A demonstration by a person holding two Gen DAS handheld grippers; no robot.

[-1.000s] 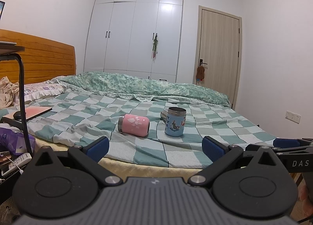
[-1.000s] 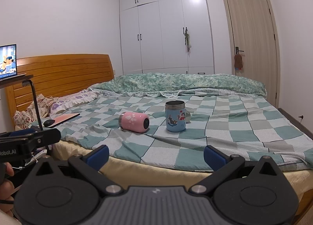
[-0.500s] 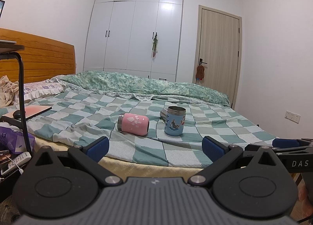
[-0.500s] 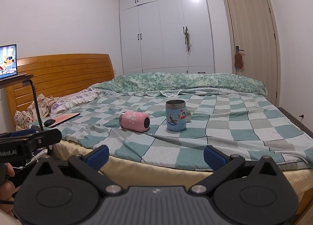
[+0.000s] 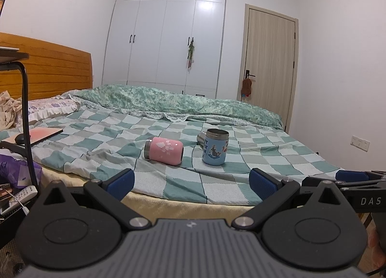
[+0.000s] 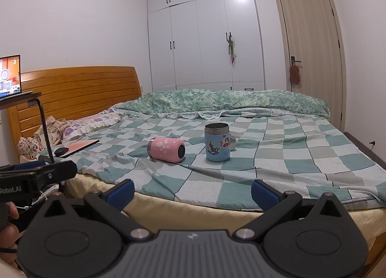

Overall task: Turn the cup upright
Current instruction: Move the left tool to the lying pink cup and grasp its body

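A pink cup (image 5: 164,151) lies on its side on the checked bedspread (image 5: 217,183); it also shows in the right wrist view (image 6: 166,150). A blue cup (image 5: 215,150) with stickers stands upright just right of it, also in the right wrist view (image 6: 217,142). A third metal cup (image 5: 200,138) lies half hidden behind the blue one. My left gripper (image 5: 191,180) is open and empty, short of the bed's near edge. My right gripper (image 6: 193,189) is open and empty, also short of the bed edge.
A black stand (image 5: 25,113) with a laptop (image 6: 9,76) on its shelf rises at the left bedside. A pink book and a mouse (image 6: 61,151) lie on the bed's left part. A rolled green quilt (image 6: 229,103) lies along the far side. The bedside floor at left holds clutter (image 5: 14,181).
Both grippers have crept slightly toward the bed; the cups look a little closer. Neither gripper's opening has changed and the cups have not moved.
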